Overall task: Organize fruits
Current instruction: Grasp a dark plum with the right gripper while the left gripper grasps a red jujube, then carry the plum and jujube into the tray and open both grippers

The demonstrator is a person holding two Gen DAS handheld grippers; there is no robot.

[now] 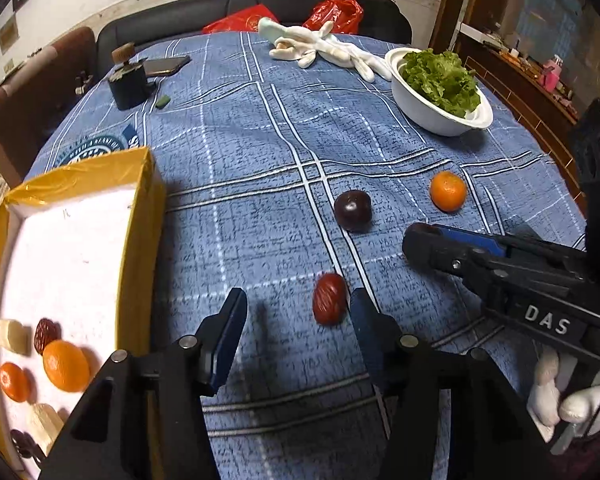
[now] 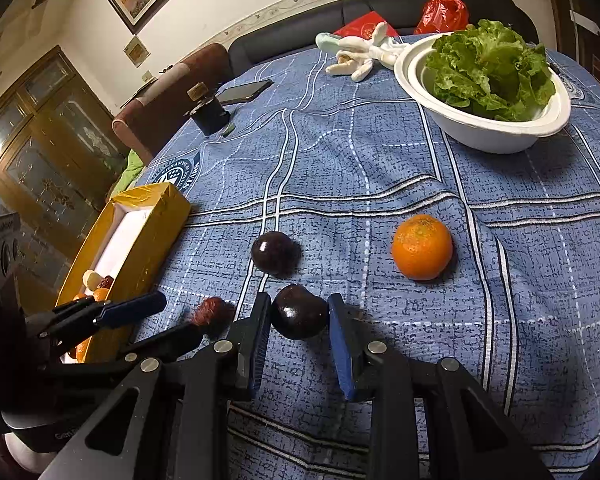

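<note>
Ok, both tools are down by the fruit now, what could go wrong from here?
The red date sits off-centre in the left tool, hard by one finger; closing may nudge it away rather than pinch it. The dark plum between the fingers of the right tool is round and glossy, so it could slip out and roll. The tools are close together; carrying fruit to the yellow box could clash them.

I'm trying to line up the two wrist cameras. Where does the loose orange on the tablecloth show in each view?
Left wrist: the loose orange lies right of centre, beyond the dark plum.
Right wrist: it sits right of centre, past the right gripper.
Shared landmark: the white bowl of lettuce, farther back on the right in both.
</note>
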